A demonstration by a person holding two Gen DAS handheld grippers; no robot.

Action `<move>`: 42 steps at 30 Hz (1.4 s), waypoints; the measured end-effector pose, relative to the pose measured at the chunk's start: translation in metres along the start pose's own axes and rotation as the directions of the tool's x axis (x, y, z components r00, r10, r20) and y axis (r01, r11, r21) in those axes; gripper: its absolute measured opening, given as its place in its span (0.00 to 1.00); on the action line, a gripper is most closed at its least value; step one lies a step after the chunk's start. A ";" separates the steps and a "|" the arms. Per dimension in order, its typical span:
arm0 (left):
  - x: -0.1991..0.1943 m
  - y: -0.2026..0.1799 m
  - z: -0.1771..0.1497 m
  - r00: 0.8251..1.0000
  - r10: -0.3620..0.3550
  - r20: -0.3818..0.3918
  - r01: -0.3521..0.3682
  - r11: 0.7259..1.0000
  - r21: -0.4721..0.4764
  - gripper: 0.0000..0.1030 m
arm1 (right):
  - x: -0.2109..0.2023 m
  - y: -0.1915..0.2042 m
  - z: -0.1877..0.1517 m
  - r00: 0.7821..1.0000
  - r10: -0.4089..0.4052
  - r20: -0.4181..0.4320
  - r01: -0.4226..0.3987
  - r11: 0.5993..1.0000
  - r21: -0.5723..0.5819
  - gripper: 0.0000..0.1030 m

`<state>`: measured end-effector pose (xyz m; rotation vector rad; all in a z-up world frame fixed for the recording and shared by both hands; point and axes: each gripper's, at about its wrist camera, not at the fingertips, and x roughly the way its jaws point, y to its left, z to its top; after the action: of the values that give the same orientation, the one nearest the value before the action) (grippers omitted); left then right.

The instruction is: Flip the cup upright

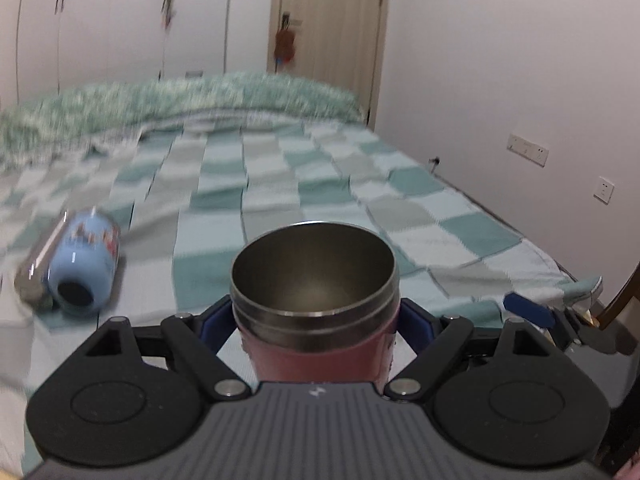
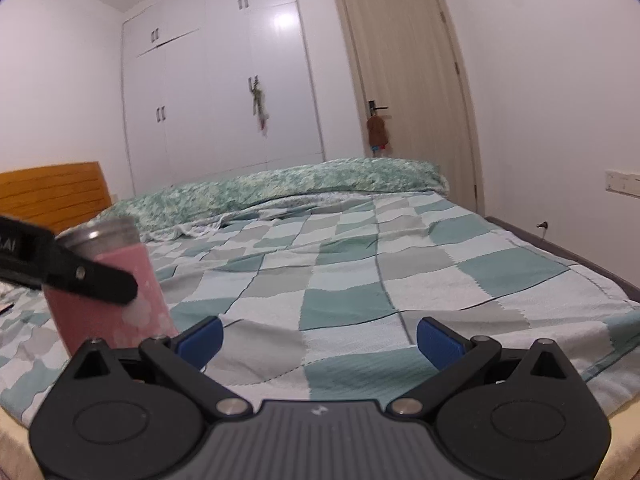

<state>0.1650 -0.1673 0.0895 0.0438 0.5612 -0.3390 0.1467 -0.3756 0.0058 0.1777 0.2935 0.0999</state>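
A pink steel-lined cup (image 1: 316,312) stands upright between the blue pads of my left gripper (image 1: 316,326), which is shut on its body; its open steel mouth faces up. In the right wrist view the same pink cup (image 2: 120,300) is at the left on the bed, with a black finger (image 2: 92,276) of the left gripper across it. My right gripper (image 2: 318,340) is open and empty, low over the bed's near edge, to the right of the cup.
A light blue printed cup (image 1: 86,264) lies on its side on the checked bedspread (image 1: 280,184) at the left. A green duvet (image 2: 280,188) lies along the far side. A wooden headboard (image 2: 52,192) is at the left. Wardrobe, door and wall stand beyond.
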 end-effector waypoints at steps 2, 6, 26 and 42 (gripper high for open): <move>0.006 -0.008 0.008 1.000 -0.005 0.024 0.005 1.000 0.025 0.84 | -0.002 -0.004 0.001 1.000 -0.025 0.014 0.025 1.000 0.011 1.00; 0.028 -0.026 0.022 0.996 -0.030 0.089 0.025 0.998 0.058 0.84 | -0.007 -0.013 0.002 0.993 -0.110 0.050 0.109 0.994 0.020 1.00; 0.136 -0.064 -0.004 0.978 -0.137 0.157 0.106 0.976 0.191 0.89 | -0.001 -0.047 -0.004 0.978 -0.208 0.027 0.208 0.978 0.011 1.00; -0.079 0.043 -0.037 0.914 0.100 0.393 -0.110 0.994 0.003 1.00 | -0.038 0.014 -0.005 0.986 -0.060 0.157 0.077 0.992 -0.101 1.00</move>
<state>0.0974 -0.0980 0.0972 0.0288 0.1543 -0.2402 0.1081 -0.3658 0.0142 0.0682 0.1393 0.0332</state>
